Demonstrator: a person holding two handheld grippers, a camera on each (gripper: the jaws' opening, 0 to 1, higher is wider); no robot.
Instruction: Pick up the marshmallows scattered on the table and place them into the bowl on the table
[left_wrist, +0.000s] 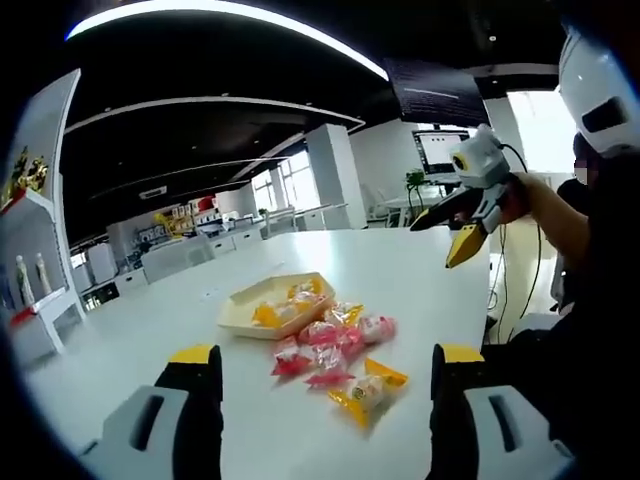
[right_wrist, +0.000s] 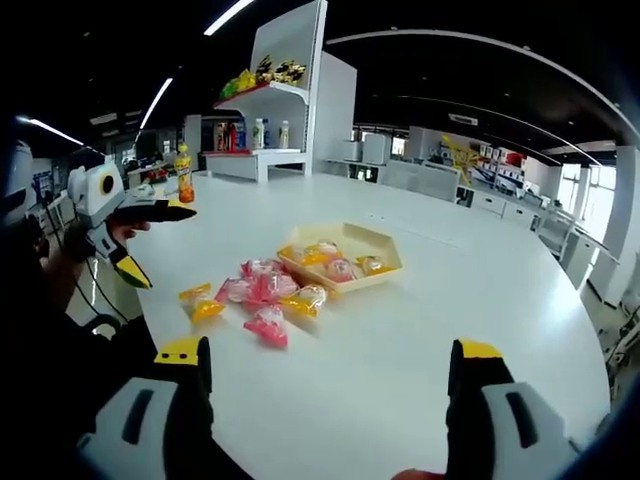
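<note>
Both grippers, left (left_wrist: 317, 375) and right (right_wrist: 330, 365), gape empty above table (right_wrist: 480, 270); wrapped marshmallows (left_wrist: 335, 352) piled beside bowl (left_wrist: 240, 312), some inside.

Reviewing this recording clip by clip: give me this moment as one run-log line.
left gripper: open, empty, raised | right gripper: open, empty, raised | marshmallows: some on table, some in bowl

White table (right_wrist: 420, 330), pale yellow bowl (right_wrist: 385, 246), pink and yellow marshmallows (right_wrist: 262, 288), yellow-tipped hand-held gripper (right_wrist: 330, 365)
</note>
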